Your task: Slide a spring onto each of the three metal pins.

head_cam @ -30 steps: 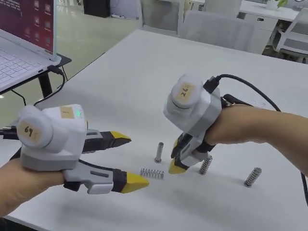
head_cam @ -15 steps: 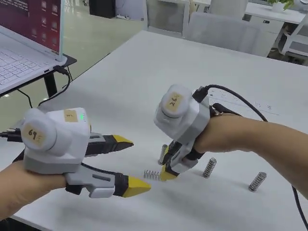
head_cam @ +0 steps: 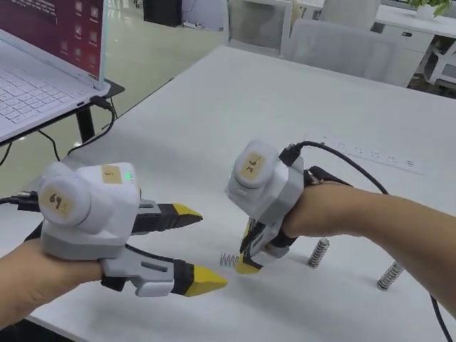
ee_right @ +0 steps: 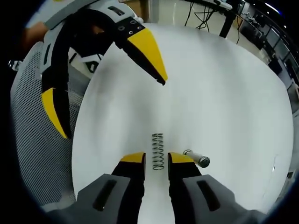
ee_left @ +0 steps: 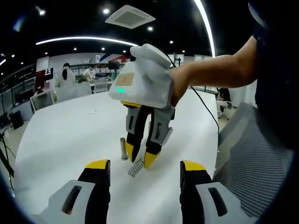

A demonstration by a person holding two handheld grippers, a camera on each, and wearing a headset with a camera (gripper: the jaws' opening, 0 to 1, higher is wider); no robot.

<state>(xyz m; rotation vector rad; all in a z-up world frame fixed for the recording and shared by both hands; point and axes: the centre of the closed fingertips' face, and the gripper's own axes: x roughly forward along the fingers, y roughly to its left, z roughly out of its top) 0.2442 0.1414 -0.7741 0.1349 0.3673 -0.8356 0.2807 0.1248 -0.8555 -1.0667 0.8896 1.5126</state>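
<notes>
A loose spring (ee_right: 157, 149) lies flat on the white table (head_cam: 214, 128). Its near end sits between the yellow tips of my right gripper (ee_right: 157, 159), which is open by a narrow gap and points down at it. A bare metal pin (ee_right: 196, 158) stands just beside that gripper's tips. In the head view the spring (head_cam: 228, 259) pokes out left of the right gripper (head_cam: 246, 262). Two pins carrying springs (head_cam: 318, 252) (head_cam: 390, 275) stand to the right. My left gripper (head_cam: 197, 245) hovers open to the left, holding nothing, facing the spring (ee_left: 136, 166) and pin (ee_left: 123, 148).
An open laptop (head_cam: 43, 71) sits on a stand at the far left, off the table. A black cable (head_cam: 342, 153) runs from the right gripper across the table to the right. Chairs stand beyond the table's far edge.
My right gripper has moved down and left, from beside the spring to straddling its end. The left gripper has stayed open in about the same place. The head camera has shifted.
</notes>
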